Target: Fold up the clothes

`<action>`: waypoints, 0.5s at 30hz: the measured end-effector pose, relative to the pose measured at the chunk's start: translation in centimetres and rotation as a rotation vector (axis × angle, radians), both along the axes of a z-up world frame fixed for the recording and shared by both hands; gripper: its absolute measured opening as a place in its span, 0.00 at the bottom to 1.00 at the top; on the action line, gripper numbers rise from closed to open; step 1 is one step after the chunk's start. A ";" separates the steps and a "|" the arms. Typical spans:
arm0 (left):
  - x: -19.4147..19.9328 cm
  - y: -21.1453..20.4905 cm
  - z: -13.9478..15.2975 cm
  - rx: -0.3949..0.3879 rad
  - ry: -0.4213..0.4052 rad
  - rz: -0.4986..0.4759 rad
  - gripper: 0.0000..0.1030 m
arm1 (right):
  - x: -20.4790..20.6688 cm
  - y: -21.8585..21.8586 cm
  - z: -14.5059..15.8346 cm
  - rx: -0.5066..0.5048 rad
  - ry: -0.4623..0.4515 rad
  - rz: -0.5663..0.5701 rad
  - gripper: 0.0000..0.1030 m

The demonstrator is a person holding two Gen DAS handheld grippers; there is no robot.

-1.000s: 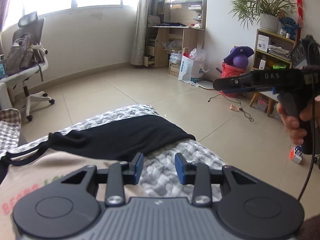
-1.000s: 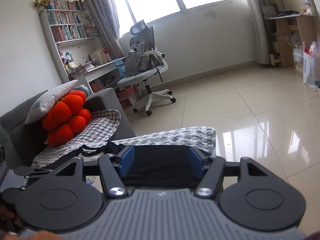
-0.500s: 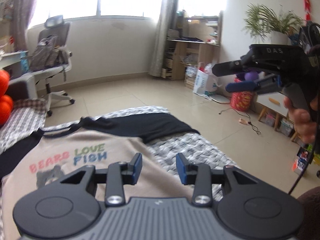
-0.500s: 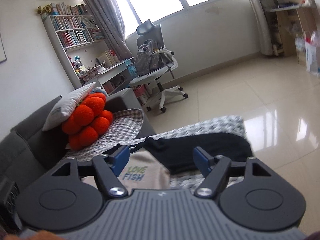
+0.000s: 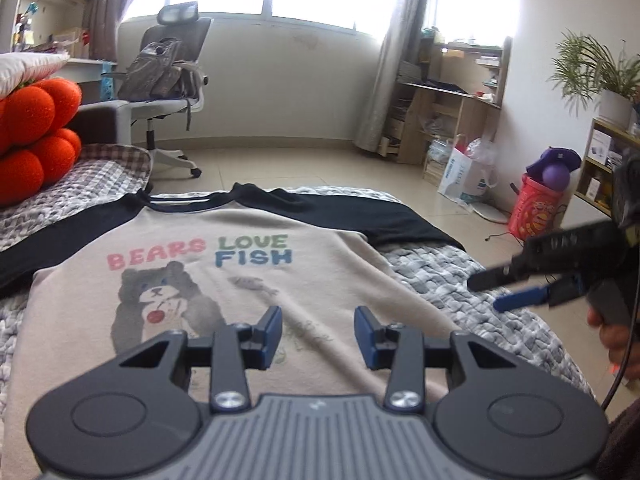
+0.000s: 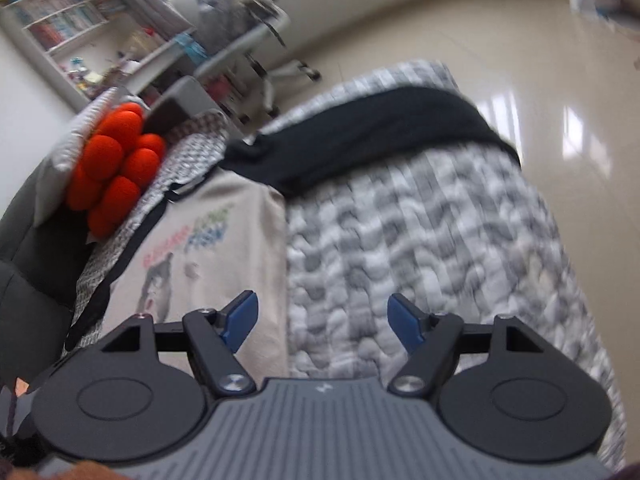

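Lying flat and face up on a grey knitted blanket (image 5: 432, 276), the shirt (image 5: 256, 280) is beige with black sleeves and a black neckband, its collar toward the window. Its print reads "BEARS LOVE FISH" above a grey bear (the same print shows, smeared by blur, in the right wrist view). One black sleeve (image 5: 400, 226) stretches out to the right over the blanket; the other runs off to the left edge.

The left gripper (image 5: 318, 336) hangs over the lower front of the shirt, its blue pads parted and the jaws opening, with nothing between them. Whether the tips touch the cloth I cannot tell.

The right gripper (image 6: 322, 322) has its jaws set wide with nothing in them. It points down at the shirt's side edge, the left pad over beige cloth and the right pad over bare blanket. From the left wrist camera it shows at the right, held by a hand (image 5: 616, 336), above the blanket just beside the shirt.

An orange cushion (image 5: 28, 136) sits at the blanket's far left. Beyond it stands an office chair (image 5: 172, 80) on a tiled floor (image 5: 320, 164).
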State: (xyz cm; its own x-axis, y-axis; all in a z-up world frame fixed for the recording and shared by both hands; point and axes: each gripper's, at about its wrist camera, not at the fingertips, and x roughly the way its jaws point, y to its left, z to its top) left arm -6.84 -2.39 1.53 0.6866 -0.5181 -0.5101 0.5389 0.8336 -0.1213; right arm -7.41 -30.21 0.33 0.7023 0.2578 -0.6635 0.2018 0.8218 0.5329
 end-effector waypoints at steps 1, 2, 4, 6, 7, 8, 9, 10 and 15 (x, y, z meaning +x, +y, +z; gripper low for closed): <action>0.1 0.1 0.0 -0.003 0.010 0.008 0.40 | 0.0 0.0 -0.2 0.003 0.012 0.003 0.73; 0.2 0.3 0.0 -0.009 0.027 0.014 0.40 | -0.1 0.1 -0.3 0.002 0.017 0.006 0.73; 0.5 0.5 -0.2 -0.015 0.061 0.020 0.40 | -0.4 0.0 -0.2 0.003 0.018 0.013 0.73; 0.5 0.7 -0.5 -0.011 0.081 0.021 0.40 | -0.7 -0.4 -0.1 0.022 0.013 0.009 0.73; 0.5 0.6 -0.7 -0.001 0.087 0.023 0.40 | -0.9 -0.6 0.0 0.034 0.011 0.005 0.73; 0.5 0.5 -0.8 0.010 0.095 0.023 0.39 | -1.1 -1.0 0.0 0.055 0.009 0.004 0.73; 0.5 0.5 -0.9 0.016 0.103 0.021 0.38 | -1.3 -1.3 -0.1 0.085 0.008 0.005 0.73; 0.5 0.5 -0.9 0.017 0.108 0.016 0.38 | -1.4 -1.7 -0.1 0.115 0.007 0.007 0.73; 0.0 0.3 -1.0 0.033 0.105 -0.010 0.38 | -2.1 -2.8 -1.0 0.311 0.012 0.049 0.58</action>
